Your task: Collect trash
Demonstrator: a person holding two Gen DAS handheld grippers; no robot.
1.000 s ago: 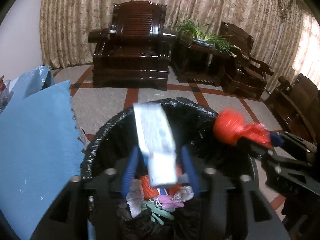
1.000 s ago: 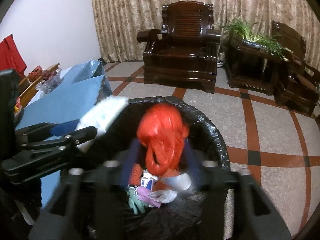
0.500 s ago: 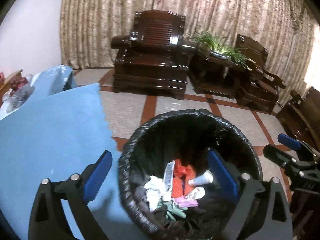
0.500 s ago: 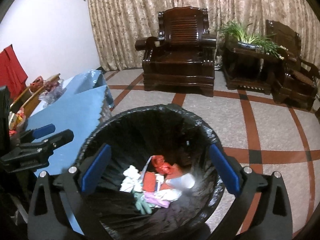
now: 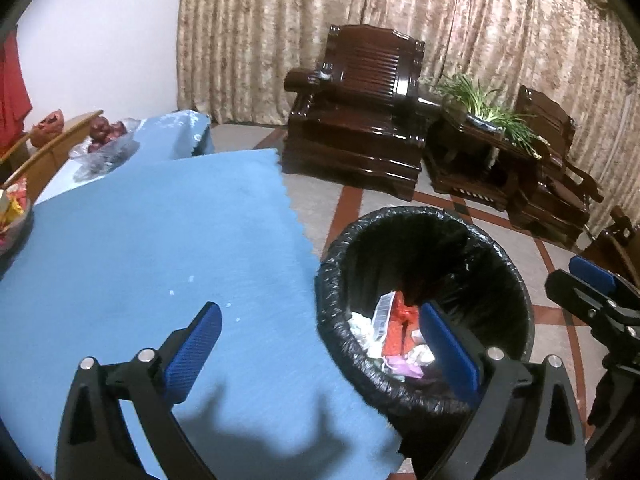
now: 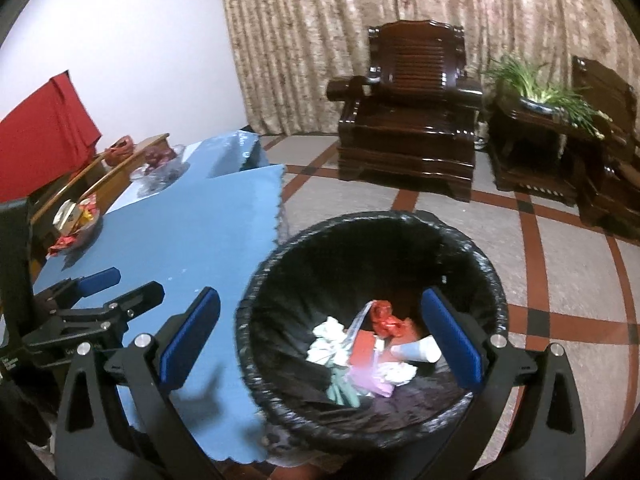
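- The left gripper (image 5: 320, 344) stands wide apart with nothing between its pads, and its jaws have just been opening; it hangs over the desk's (image 5: 140, 248) right edge, probably heading for more litter.
- The right gripper (image 6: 320, 332) has likewise just spread and is empty, above the bin (image 6: 472, 240) standing beside that desk edge.
- The trash (image 6: 360, 352) lies at the bin's bottom (a loose heap); the red wad (image 6: 384, 318) has no clear axis, while the white strip (image 5: 382, 312) leans lengthwise up toward the far wall.
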